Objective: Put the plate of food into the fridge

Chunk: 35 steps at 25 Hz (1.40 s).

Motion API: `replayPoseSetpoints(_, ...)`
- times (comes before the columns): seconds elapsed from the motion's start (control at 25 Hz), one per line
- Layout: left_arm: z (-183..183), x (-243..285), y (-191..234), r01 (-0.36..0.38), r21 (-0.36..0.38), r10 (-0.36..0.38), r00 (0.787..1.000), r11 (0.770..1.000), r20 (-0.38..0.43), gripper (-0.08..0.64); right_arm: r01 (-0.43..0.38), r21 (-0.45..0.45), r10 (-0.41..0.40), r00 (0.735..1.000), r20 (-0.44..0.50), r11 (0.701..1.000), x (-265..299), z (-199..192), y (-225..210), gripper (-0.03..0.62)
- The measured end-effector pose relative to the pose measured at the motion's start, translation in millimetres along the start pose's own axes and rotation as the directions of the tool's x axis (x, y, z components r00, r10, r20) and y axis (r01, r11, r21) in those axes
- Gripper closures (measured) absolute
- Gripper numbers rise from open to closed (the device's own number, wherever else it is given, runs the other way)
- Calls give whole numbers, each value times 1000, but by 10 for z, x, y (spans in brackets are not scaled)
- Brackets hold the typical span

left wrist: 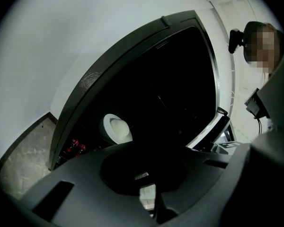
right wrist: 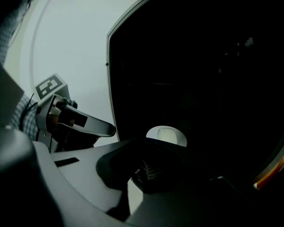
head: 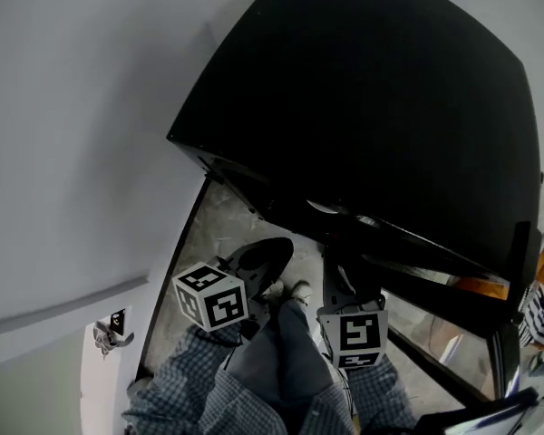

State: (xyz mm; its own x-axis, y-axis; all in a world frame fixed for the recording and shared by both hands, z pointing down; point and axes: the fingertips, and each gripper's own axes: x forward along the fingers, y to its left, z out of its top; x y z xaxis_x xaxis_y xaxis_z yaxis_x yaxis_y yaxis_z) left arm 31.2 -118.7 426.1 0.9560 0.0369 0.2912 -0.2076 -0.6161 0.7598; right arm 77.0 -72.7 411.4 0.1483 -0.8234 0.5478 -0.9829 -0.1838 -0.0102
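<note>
Black fridge [head: 372, 107] stood open. White plate [left wrist: 117, 128] of food sat inside it in the dark, beyond both tools and touched by neither. Red items [left wrist: 75, 146] sat lower left of the plate. Left tool [left wrist: 146, 190] and right tool [right wrist: 130, 188] hung near the fridge front, each closed to a thin slit, holding nothing.

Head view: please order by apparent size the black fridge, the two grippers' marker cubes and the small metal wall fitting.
Largest: black fridge.
Next: left marker cube and right marker cube, which look about alike, so I do not rank them.
Smallest: metal wall fitting.
</note>
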Motion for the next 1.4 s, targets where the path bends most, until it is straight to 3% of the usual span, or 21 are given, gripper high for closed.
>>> replayPoseSetpoints(0.32, 281, -218, -561, 15, 96, -14, 1000, 995, -13, 554, -19, 34, 17, 999, 36, 999, -420, 414, -37, 586)
replayPoseSetpoints(0.56, 529, -349, -896, 31, 165, -32, 1000, 986, 0, 554, -43, -36, 46, 994, 100, 998, -667, 750, 13, 586)
replayPoseSetpoints(0.8, 628, -365, -1193, 85, 127, -89, 996, 988, 28, 554, -103, -8, 103, 980, 169, 995, -838, 1032, 30, 586)
replayPoseSetpoints(1.12, 690, -383, -1400, 74, 225, -83, 996, 972, 33, 554, -117, -8, 116, 974, 195, 993, -956, 1224, -69, 586)
replayPoseSetpoints(1.4, 749, -351, -1394, 55, 230, -66, 997, 972, 41, 554, -134, -6, 132, 969, 210, 991, -975, 1239, -68, 586)
